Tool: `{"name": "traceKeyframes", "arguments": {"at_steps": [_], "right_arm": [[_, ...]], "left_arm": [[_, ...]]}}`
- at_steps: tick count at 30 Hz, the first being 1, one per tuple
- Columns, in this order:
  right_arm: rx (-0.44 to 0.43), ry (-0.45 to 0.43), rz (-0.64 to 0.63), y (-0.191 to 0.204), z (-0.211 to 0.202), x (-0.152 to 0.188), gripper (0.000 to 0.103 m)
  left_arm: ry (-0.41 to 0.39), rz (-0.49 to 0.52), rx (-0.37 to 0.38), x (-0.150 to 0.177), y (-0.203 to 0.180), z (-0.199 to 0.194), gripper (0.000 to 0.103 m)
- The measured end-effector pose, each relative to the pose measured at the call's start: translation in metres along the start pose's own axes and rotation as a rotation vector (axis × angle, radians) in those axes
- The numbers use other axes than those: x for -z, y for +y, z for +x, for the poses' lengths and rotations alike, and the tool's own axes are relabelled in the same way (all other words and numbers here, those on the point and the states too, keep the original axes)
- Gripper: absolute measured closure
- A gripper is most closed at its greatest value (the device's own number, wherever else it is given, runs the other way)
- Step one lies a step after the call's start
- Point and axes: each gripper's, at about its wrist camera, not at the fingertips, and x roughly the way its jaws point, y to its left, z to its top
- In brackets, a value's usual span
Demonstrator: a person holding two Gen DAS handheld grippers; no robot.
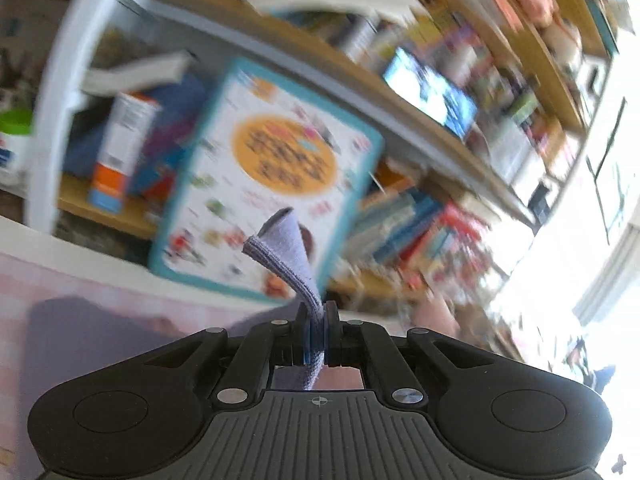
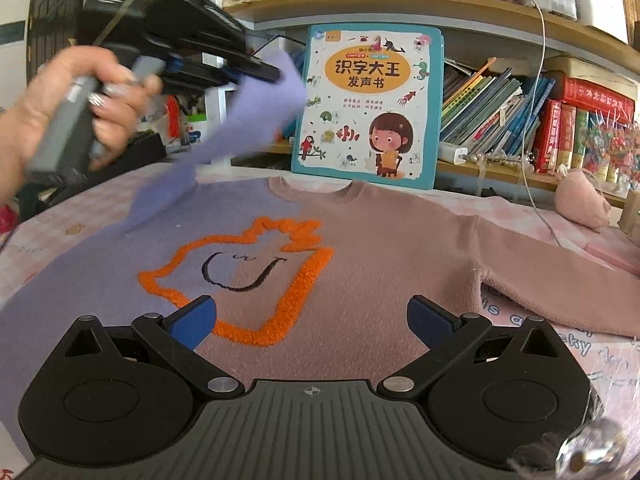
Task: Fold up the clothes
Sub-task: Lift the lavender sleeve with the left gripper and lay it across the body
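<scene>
Sweater [image 2: 360,248], half lilac and half pink, lies face up across the checked tablecloth [image 2: 552,344] with its collar toward the far edge; my left gripper [image 2: 276,74] is clamped on the lilac sleeve [image 2: 224,128] and lifts it, so I'd carry that sleeve flat across the chest without dragging the body. My right gripper [image 2: 312,320] hovers open over the orange motif [image 2: 248,276]. Only the left wrist view shows the ribbed cuff [image 1: 280,248] pinched between the pads; only the right shows the pink sleeve [image 2: 560,280] spread out.
</scene>
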Motion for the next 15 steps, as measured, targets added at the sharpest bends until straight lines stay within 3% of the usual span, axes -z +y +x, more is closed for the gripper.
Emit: {"name": "traceKeyframes", "arguments": {"at_steps": [5, 8, 13, 15], "right_arm": [[-0.009, -0.014, 0.007, -0.003, -0.004, -0.001, 0.001], [-0.008, -0.022, 0.009, -0.003, -0.005, 0.0, 0.001], [-0.01, -0.023, 0.023, -0.005, -0.006, -0.001, 0.001], [-0.011, -0.021, 0.032, -0.007, -0.005, -0.001, 0.001]], "left_arm": [[0.121, 0.054, -0.002, 0.026, -0.018, 0.037, 0.098], [0.198, 0.044, 0.013, 0.037, -0.021, 0.052, 0.092], [0.236, 0.09, 0.121, 0.044, -0.04, 0.046, 0.057], [0.218, 0.143, 0.079, 0.045, -0.039, 0.033, 0.055]]}}
